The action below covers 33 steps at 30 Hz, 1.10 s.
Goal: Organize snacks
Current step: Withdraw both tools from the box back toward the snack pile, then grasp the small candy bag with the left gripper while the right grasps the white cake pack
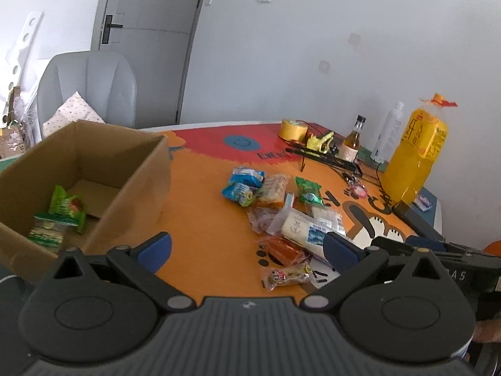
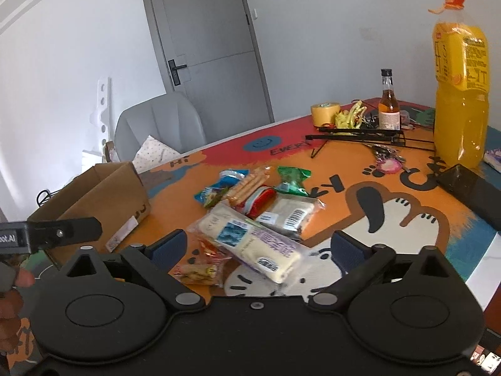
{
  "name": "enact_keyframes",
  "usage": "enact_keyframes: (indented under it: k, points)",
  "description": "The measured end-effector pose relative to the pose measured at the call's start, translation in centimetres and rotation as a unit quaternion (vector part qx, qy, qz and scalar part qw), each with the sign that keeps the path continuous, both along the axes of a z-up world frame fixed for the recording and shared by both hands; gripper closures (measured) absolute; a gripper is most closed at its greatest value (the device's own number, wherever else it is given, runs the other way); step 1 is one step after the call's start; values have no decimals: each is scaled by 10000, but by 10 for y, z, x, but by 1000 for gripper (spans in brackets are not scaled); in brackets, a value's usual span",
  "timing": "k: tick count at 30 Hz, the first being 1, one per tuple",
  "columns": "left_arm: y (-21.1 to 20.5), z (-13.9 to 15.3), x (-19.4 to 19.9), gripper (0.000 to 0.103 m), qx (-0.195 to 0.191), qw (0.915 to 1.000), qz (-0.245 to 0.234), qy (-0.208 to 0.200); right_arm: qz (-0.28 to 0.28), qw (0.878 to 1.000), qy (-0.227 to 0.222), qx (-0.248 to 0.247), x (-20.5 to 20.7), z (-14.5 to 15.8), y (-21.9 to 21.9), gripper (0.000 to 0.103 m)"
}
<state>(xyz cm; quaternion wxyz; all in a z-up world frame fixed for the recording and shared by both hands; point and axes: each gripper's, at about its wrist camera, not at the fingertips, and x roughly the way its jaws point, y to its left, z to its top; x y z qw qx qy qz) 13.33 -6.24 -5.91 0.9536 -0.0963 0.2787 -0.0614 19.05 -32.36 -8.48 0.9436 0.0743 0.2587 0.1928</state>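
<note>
The right gripper [image 2: 258, 244] hangs spread wide over the orange table [image 2: 338, 188], gripping nothing; a long white wrapped snack [image 2: 250, 241] lies between its blue pads. The left gripper [image 1: 247, 250] is also spread and empty. Beyond, more snack packets [image 2: 250, 188] lie heaped; a cardboard box [image 1: 103, 169] holds two green packets [image 1: 59, 216].

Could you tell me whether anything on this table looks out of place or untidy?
Yes: the snack packets lie jumbled, overlapping in a loose heap mid-table, while only two green packets sit in the cardboard box. Nothing looks spilled or damaged.
</note>
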Motion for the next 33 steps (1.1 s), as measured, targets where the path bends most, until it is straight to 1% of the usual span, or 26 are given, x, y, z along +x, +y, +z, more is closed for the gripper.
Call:
enact_keyframes:
  k: [5,11,18,25,30,33]
  points:
    - [-11,-14,14,2,-14,9998,-156,155,-9,9999,113,10,6,-11,-6,14]
    - [-24,-33,32,3,41,9988,-261,421,-30,9997,239,-82,14,-24,-8,16]
    - [-42,-48,50,3,133,9976,-381,561,70,9992,377,-70,22,-34,-13,27]
    - [-55,-60,66,3,244,9958,-494,725,90,9989,460,9,28,-40,-19,28]
    - [-62,-67,74,3,305,9950,-472,831,74,9987,496,49,32,-42,-22,29]
    - [-69,-70,75,4,476,9942,-470,841,54,9987,504,35,33,-43,-23,29]
